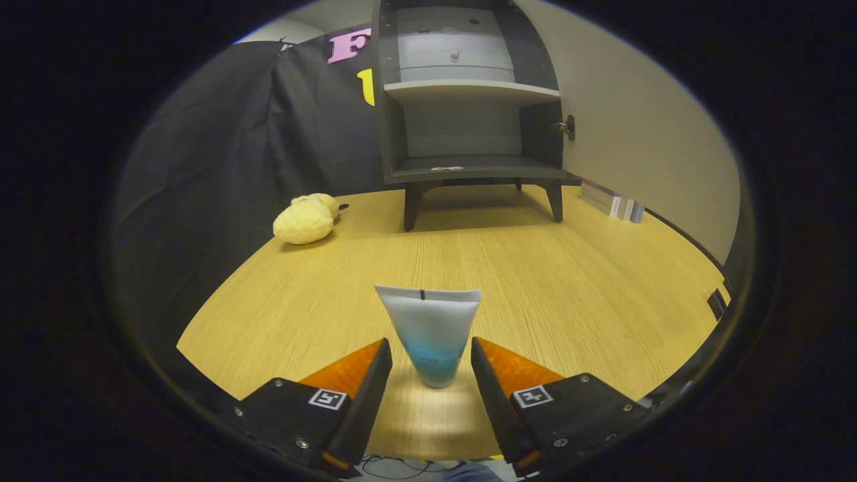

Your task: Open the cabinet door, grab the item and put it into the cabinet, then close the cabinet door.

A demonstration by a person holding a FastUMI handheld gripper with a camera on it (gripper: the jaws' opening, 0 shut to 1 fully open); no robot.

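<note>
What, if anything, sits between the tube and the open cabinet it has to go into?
Nothing visible. The tube stands between the open gripper's fingers, untouched; bare table runs to the cabinet, whose door is swung open. The yellow plush toy lies off to the side.

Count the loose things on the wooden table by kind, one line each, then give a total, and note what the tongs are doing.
Squeeze tube, standing cap-down between the open tongs: 1
Yellow plush toy, beside the cabinet: 1
Open cabinet on legs: 1
Small boxes along the wall: 3, though their edges blur
Total: 6
</note>
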